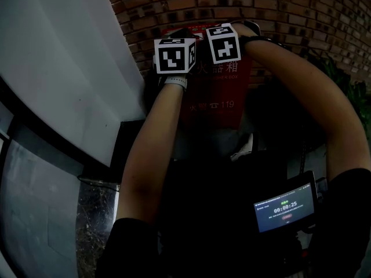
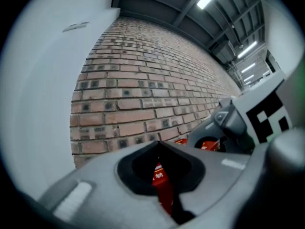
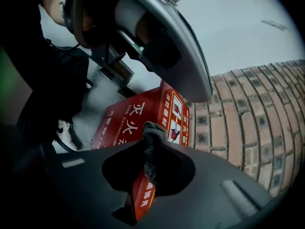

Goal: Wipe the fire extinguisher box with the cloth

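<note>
The red fire extinguisher box (image 1: 215, 91) carries the white characters 灭火器箱 across its front, with "FIRE EXTINGUISHER BOX" in small capitals beneath. Near its lower edge stands a telephone sign with "119". The small screen (image 1: 285, 207) shows a timer, 00:00:25.

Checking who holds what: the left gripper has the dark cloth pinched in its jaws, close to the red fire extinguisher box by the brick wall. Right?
No: the right gripper, not the left, has the dark cloth pinched in its jaws, close to the red fire extinguisher box by the brick wall. The right gripper view shows it; the left gripper has no cloth.
</note>
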Demonstrator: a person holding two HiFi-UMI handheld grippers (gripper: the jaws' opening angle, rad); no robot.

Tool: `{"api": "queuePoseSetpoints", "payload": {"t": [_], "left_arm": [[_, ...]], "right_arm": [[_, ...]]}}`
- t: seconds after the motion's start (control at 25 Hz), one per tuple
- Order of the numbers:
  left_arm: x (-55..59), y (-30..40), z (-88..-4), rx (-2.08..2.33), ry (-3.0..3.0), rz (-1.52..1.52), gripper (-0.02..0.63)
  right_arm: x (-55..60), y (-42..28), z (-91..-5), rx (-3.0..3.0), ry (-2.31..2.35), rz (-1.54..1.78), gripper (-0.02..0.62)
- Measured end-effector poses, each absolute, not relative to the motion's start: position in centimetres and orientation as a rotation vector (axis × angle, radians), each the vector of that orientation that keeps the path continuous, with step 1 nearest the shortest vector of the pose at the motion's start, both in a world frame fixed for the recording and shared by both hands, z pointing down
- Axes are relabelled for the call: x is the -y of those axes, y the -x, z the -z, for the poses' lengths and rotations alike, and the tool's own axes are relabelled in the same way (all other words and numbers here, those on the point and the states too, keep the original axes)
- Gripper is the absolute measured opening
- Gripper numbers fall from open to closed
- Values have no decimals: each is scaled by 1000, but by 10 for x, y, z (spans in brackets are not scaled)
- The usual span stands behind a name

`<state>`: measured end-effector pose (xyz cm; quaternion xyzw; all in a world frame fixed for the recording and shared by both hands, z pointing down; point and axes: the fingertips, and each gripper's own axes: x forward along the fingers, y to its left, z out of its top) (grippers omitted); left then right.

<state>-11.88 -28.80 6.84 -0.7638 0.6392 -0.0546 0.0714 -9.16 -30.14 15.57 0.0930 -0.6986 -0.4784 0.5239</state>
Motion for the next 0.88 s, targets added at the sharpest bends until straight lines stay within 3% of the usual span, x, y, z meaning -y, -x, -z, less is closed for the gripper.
{"api": "queuePoseSetpoints", "payload": {"t": [0.36, 0.88], "left_arm": [[295, 109, -68, -1884, 2319, 140, 2], [341, 110, -83, -1882, 2366, 155, 2]], "right_arm": [[358, 77, -94, 1653, -426, 1218, 41], [478, 86, -123, 1546, -469, 1215, 41]]}}
